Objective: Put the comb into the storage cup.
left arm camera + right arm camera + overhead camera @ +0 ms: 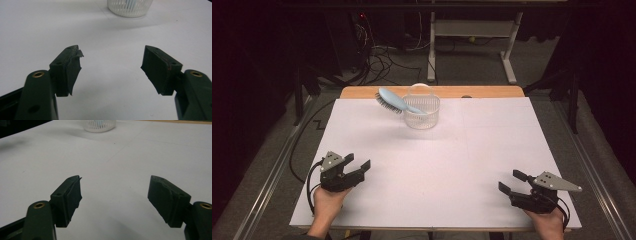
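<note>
Two grippers, one table, one basket with brush; entries follow.

Left gripper (358, 162): held in a hand (328, 202) at the near left corner of the table, jaws standing wide apart, nothing between them. In the left gripper view (111, 65) bare white surface lies between and under the jaws; the rubber facing on one pad is torn and curls at its upper tip.

Right gripper (512, 181): held in the other hand (548, 221) at the near right corner, well apart from the left gripper, jaws likewise wide and empty. In the right gripper view (115, 195) plain white surface lies between the jaws.

Basket (421, 110): small, clear, slatted plastic, round, with a thin bail handle raised behind it. Stands far ahead of both grippers, near the far edge of the table, roughly midway between their lines of reach. Its lower wall appears beyond the jaws in the left gripper view (130, 7) and in the right gripper view (99, 125).

Hairbrush (392, 101): pale blue, handle end down inside the basket, bristled head leaning out over the rim on the left gripper's side, bristles facing down.

Table (437, 170): covered by white sheet, faint seams visible; a strip of bare wood (362, 92) shows along the far edge.

Room: dark, grey carpet (472, 65), tangled cables (382, 57) on the floor beyond the table, white desk frame (509, 50) behind.
</note>
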The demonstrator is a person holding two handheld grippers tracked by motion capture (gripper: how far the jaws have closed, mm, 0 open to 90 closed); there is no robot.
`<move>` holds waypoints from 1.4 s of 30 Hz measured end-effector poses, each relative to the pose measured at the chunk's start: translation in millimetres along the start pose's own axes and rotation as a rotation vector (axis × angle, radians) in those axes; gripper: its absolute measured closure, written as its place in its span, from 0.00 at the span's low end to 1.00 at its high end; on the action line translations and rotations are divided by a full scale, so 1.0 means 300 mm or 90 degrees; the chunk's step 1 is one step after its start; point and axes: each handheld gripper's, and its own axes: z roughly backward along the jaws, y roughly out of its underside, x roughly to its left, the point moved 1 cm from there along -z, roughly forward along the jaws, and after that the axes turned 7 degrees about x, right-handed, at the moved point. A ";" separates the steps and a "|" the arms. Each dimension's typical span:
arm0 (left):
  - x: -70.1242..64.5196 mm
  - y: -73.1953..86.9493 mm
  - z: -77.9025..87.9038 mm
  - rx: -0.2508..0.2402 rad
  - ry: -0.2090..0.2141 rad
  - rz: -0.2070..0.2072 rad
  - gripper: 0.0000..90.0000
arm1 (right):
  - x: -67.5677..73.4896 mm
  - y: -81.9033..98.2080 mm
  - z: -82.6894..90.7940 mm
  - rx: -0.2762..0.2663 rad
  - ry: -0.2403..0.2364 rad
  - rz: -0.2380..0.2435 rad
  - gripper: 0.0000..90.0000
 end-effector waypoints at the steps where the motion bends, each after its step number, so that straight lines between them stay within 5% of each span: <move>1: 0.000 0.001 0.000 0.001 0.001 0.000 0.35 | 0.000 0.000 0.000 0.000 0.001 0.000 0.31; 42: 0.024 0.046 -0.017 0.006 -0.002 0.026 0.36 | -0.006 0.002 -0.002 0.003 0.000 -0.005 0.31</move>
